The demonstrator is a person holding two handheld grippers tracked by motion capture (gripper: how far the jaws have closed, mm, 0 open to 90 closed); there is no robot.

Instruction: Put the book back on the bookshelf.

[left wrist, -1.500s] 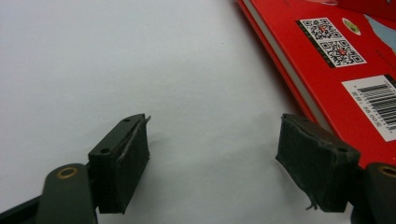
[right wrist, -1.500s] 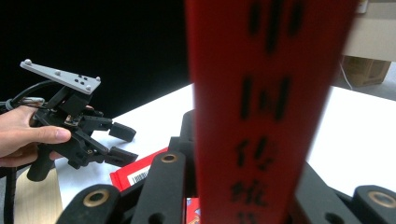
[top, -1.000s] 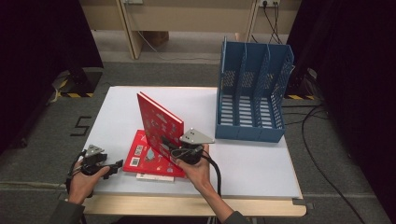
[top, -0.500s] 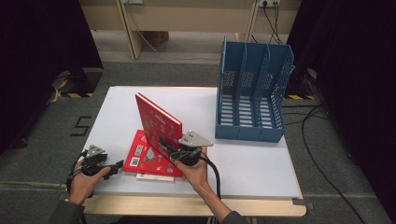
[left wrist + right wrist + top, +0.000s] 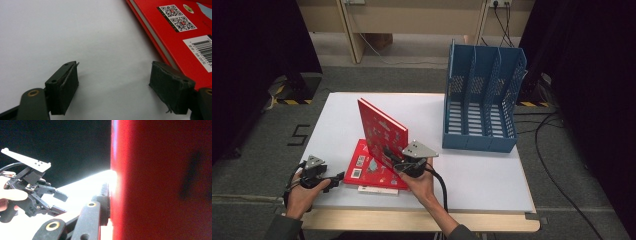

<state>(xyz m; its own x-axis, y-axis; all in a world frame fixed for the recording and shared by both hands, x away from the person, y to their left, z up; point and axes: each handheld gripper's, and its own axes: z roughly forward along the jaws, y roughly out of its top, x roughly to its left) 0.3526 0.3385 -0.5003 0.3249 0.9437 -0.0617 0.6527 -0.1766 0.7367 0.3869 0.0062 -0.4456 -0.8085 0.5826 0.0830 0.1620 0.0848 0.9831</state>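
A red book [image 5: 379, 131] stands tilted on its edge near the table's front, with my right gripper [image 5: 392, 159] shut on its lower right corner. The jaws have just been closing further, with the cover between them. In the right gripper view the red cover [image 5: 162, 180] is pressed against one jaw pad [image 5: 106, 200]; the other jaw is hidden behind it. A second red book [image 5: 362, 167] lies flat under the raised one, barcode side up [image 5: 185, 32]. My left gripper [image 5: 336, 181] rests open on the table just left of the flat book, nothing between its fingers [image 5: 120, 92].
A blue file rack [image 5: 482, 100] with three upright slots stands at the back right of the white table [image 5: 482, 170]. The left gripper [image 5: 58, 201] also shows in the right gripper view, held in a hand. Cables run across the floor to the right.
The right gripper and the raised red book have shifted very slightly to the left. The left gripper has stayed where it was.
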